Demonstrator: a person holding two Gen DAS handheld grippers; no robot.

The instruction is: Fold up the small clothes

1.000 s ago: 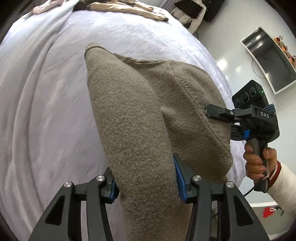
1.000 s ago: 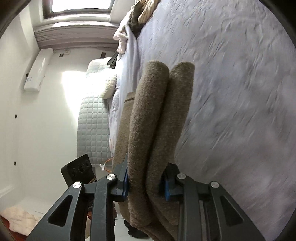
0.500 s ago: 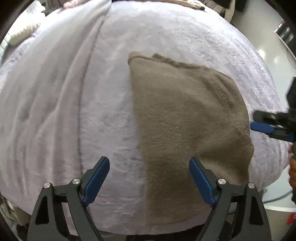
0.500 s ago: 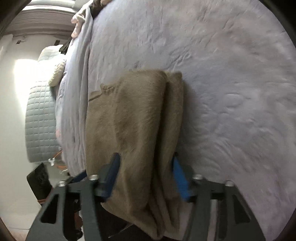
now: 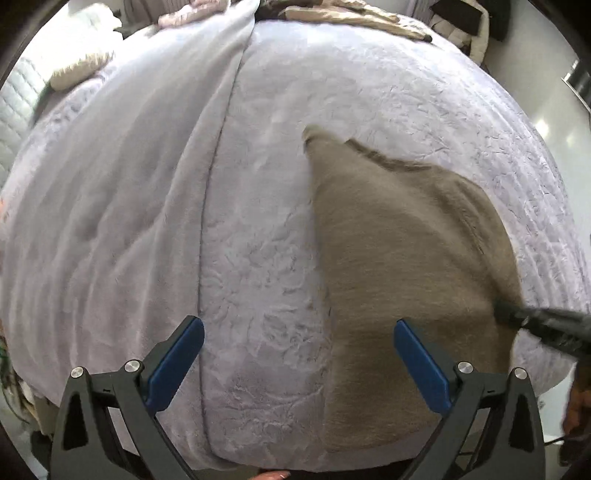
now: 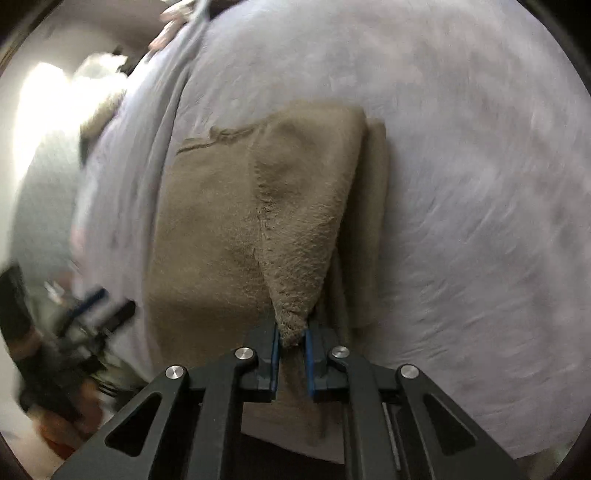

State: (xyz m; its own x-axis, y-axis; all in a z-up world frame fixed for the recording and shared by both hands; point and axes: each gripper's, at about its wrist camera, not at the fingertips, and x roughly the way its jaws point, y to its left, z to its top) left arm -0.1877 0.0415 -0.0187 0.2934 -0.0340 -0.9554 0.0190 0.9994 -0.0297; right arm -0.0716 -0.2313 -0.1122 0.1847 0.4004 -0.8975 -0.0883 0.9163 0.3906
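A folded brown knit garment (image 5: 402,266) lies flat on the lavender bedspread (image 5: 258,221), near the bed's front right edge. My left gripper (image 5: 299,358) is open and empty, hovering above the garment's left edge. My right gripper (image 6: 291,341) is shut on a pinched corner of the brown garment (image 6: 291,236) and lifts that corner into a peak. The right gripper's fingers (image 5: 539,325) show at the garment's right edge in the left wrist view.
A raised fold of blanket (image 5: 221,166) runs down the bed left of the garment. Other clothes (image 5: 354,14) lie piled at the far end of the bed. A quilted headboard or cushion (image 5: 14,107) stands at the left. The bed edge is just below both grippers.
The garment has come down from being held up to lying flat on the bed. My left gripper let go, opened wide and drew back. My right gripper narrowed onto one corner.
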